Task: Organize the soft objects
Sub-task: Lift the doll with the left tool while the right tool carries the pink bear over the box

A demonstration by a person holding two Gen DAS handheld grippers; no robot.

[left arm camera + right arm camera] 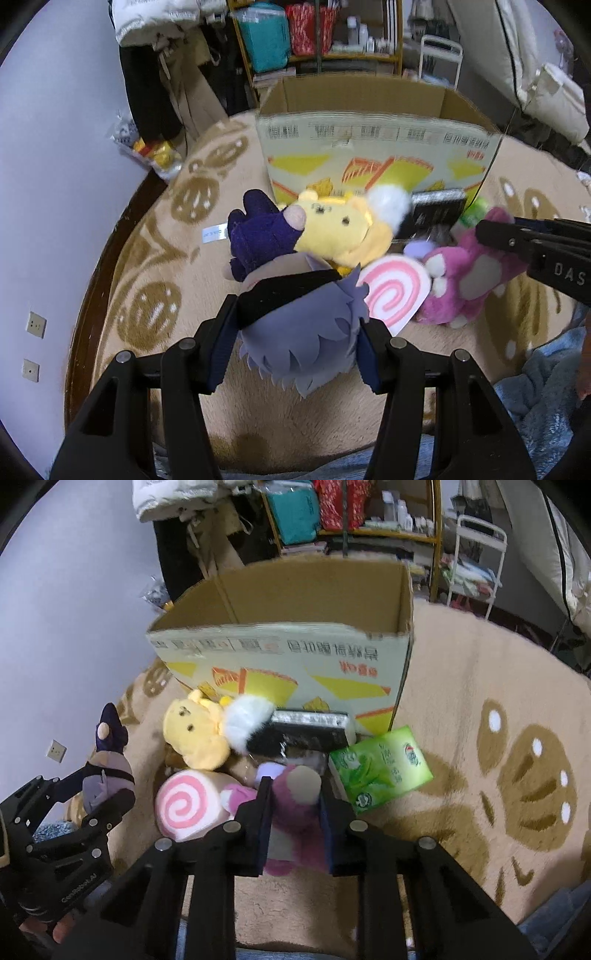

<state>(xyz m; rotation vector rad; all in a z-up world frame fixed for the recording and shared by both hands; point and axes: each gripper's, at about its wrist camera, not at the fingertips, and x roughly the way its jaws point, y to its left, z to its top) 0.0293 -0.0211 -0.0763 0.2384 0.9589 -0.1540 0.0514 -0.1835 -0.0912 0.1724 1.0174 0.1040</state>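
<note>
1. The left tool [295,343] is clamped on the head of a purple doll [295,314], which hangs between its jaws, above the rug [155,258].
2. The right tool [295,819] is clamped on a pink plush [291,805]; whether the plush is already clear of the rug is hard to tell.
3. Ahead of both tools stands the open box [295,657], with a yellow bear [195,734] and a swirl cushion [184,805] between.
4. The step in hand seems to be the carry of two toys to the box.
5. Next, each tool must go forward over the near wall and open its jaws there.
</note>
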